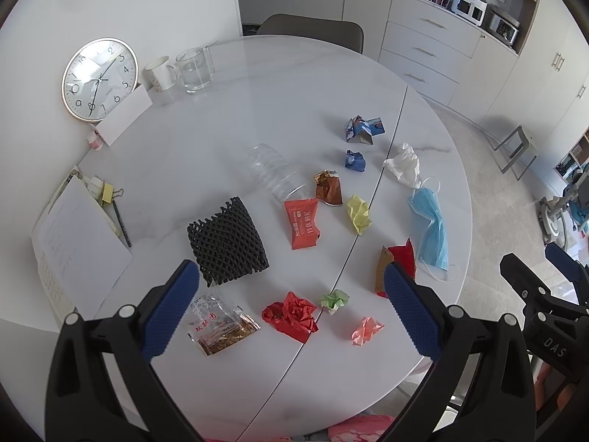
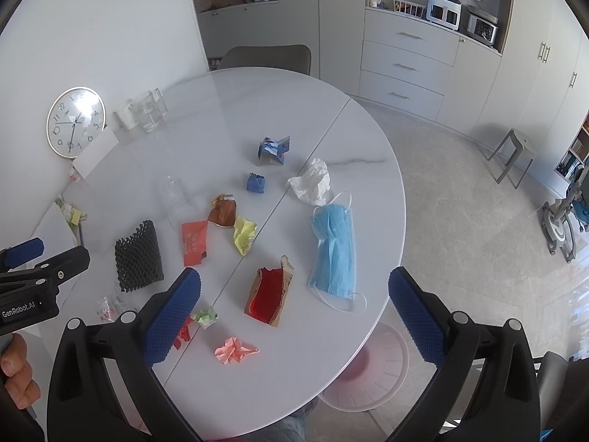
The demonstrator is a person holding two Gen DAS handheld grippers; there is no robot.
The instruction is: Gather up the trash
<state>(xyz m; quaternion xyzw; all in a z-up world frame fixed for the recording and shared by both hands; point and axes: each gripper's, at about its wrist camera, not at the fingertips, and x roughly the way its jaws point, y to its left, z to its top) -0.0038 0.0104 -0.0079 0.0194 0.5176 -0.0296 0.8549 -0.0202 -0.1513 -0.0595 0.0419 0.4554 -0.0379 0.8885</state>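
Left wrist view: both grippers (image 1: pixel 291 302) (image 2: pixel 294 307) agape above littered table (image 1: pixel 257 84), clock (image 1: pixel 99 79) behind.

The table (image 1: pixel 257 118) is glossy white marble. On it lie crumpled paper wads (image 1: pixel 359 213), a clear plastic bottle (image 1: pixel 274 175) and black foam netting (image 1: pixel 226 241).

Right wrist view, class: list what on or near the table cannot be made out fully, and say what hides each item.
- Crumpled red paper: mostly behind the right tool's blue finger.
- Clear printed snack bag: partly covered by the left tool and blurred.
- Pale pink round bin below the white round table: its near side is cut off by the table edge, contents unseen.
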